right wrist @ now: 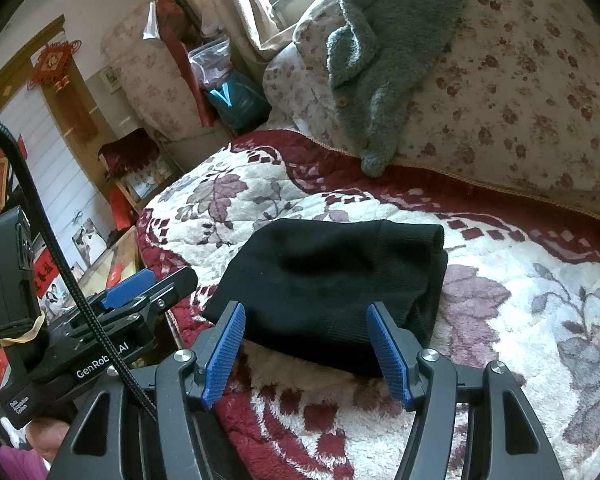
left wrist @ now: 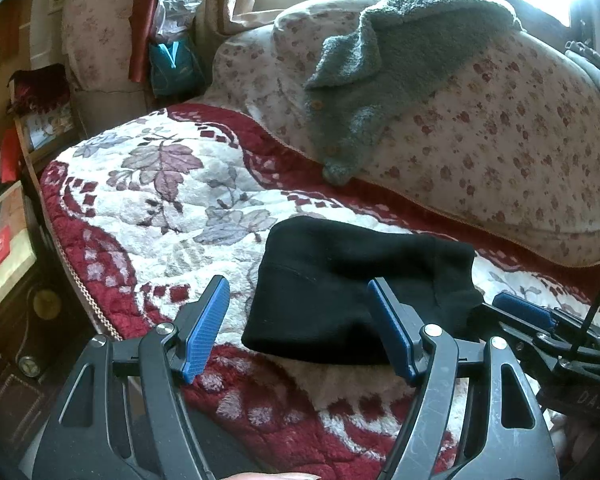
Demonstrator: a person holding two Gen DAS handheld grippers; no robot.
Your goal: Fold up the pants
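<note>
Black pants [left wrist: 352, 292] lie folded into a compact bundle on the red and white floral bed cover [left wrist: 152, 200]. In the right wrist view the same pants [right wrist: 332, 284] sit just ahead of the fingers. My left gripper [left wrist: 300, 320] hovers near the bundle's front edge, open, with nothing between its blue pads [left wrist: 204, 328]. My right gripper [right wrist: 306, 344] also stands open above the near edge of the pants, with its pads apart from the cloth. The right gripper's blue pad [left wrist: 524, 308] shows at the right of the left wrist view, and the left gripper [right wrist: 132, 284] shows at the left of the right wrist view.
A grey-green fleece garment [left wrist: 380, 64] drapes over a floral quilt roll [left wrist: 500, 140] at the back of the bed. The bed's left edge [left wrist: 72, 280] drops to dark furniture. Bags [left wrist: 172, 52] and curtains stand by the window. A fingertip [left wrist: 276, 476] shows at the bottom.
</note>
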